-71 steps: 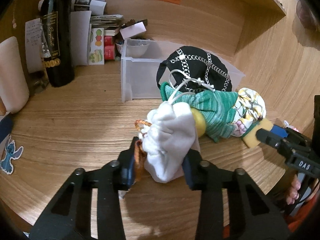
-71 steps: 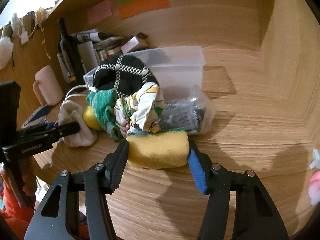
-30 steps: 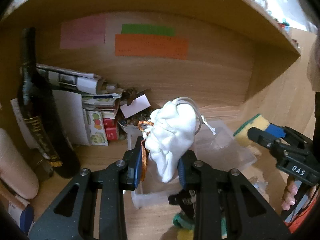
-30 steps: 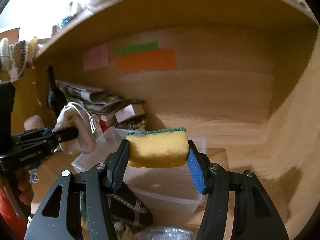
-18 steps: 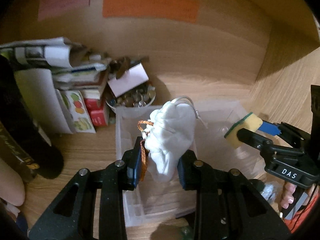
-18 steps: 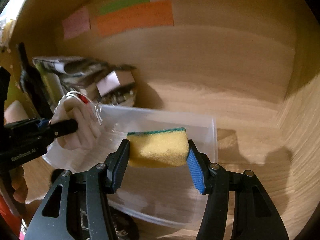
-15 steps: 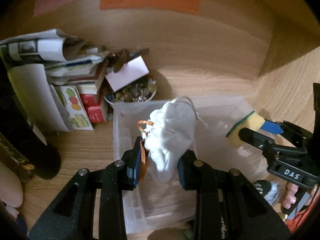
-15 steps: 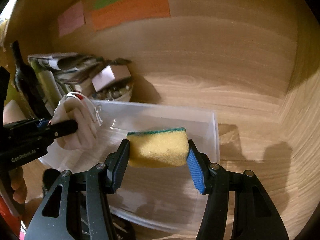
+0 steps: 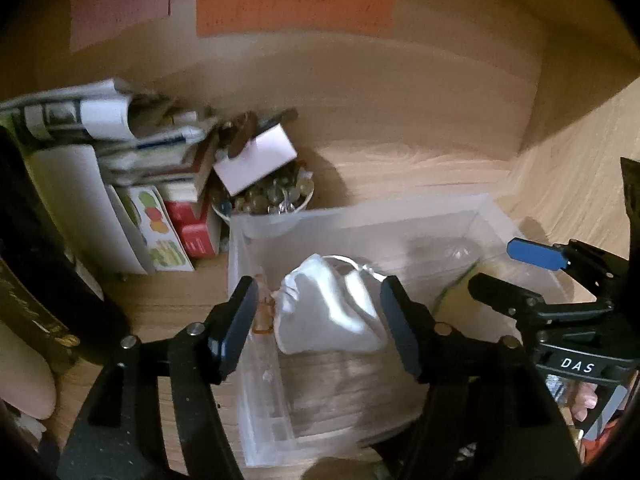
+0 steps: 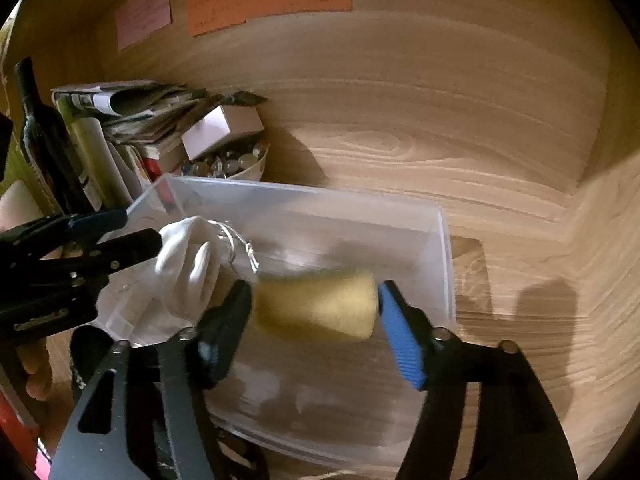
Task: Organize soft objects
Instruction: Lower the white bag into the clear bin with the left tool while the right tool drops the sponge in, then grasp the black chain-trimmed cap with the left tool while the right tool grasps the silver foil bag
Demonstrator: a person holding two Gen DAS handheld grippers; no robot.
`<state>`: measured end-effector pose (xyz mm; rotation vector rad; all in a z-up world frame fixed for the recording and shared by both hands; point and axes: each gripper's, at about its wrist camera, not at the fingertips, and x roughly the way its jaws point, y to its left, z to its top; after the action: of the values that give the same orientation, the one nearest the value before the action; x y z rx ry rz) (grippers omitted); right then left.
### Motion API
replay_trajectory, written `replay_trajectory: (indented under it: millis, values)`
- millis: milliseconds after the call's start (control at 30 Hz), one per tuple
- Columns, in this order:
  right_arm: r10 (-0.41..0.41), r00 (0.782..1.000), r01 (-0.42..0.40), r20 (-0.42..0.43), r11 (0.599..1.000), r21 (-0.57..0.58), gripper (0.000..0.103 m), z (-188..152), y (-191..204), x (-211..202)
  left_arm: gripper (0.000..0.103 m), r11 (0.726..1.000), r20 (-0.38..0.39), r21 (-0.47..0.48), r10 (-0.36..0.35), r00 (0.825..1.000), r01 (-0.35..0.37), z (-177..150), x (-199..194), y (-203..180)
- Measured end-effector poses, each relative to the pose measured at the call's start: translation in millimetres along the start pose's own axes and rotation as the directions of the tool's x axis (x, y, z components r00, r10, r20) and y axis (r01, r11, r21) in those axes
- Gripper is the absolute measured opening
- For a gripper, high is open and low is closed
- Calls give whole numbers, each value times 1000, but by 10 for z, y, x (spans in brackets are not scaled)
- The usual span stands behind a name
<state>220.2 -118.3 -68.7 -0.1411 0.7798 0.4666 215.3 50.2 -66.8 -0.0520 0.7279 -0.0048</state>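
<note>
A clear plastic bin (image 9: 400,216) (image 10: 444,240) stands on the wooden shelf. My left gripper (image 9: 316,300) is open above the bin, and the white drawstring pouch (image 9: 332,312) (image 10: 188,268) sits loose between its jaws, blurred, over the bin's left half. My right gripper (image 10: 314,300) is open above the bin's right half, and the yellow sponge (image 10: 316,304) is blurred between its spread jaws, free of the pads. In the left wrist view the right gripper (image 9: 516,276) shows at the right, and the sponge is only a faint edge there.
A bowl of small shiny items (image 9: 264,200) with a white card stands behind the bin. Papers and boxes (image 9: 120,152) and a dark bottle (image 10: 40,132) crowd the left. The shelf's back wall carries coloured notes (image 9: 292,8). A side wall (image 10: 600,240) rises at the right.
Both grippers have opened over the bin. The white pouch and the yellow sponge have come free of the jaws and are dropping into it.
</note>
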Motion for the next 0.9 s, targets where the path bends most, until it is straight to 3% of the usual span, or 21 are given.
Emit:
replay_trajectory:
  millis: [167,233,300,367,600,900]
  values:
    - [-9,998,10,59,1000,-1,74,32,-15,-206,81,1000,61,8,0,998,0,31,-254,-30]
    - [-7,996,7,92,1000,3,82,36,-30,-329,87,1000,87,7,-1,996,1,38,-366,-39]
    - [-9,992,9,123,1000,0,83,37,-35,-455,99,1000,112,7,4,994,-5,36,-457,-49]
    - [-1,988,2,153,1000,-11,84,21,-26,-588,103,1000,139,8,15,990,-17,-1,-573,-76]
    - [-17,984,20,178,1000,-13,87,-226,-81,-848,103,999,121,33,10,993,-14,-195,-676,-199]
    - [-9,1000,7,25,999,50,87,-755,-218,-623,103,997,9,45,-64,998,63,-542,-479,-362]
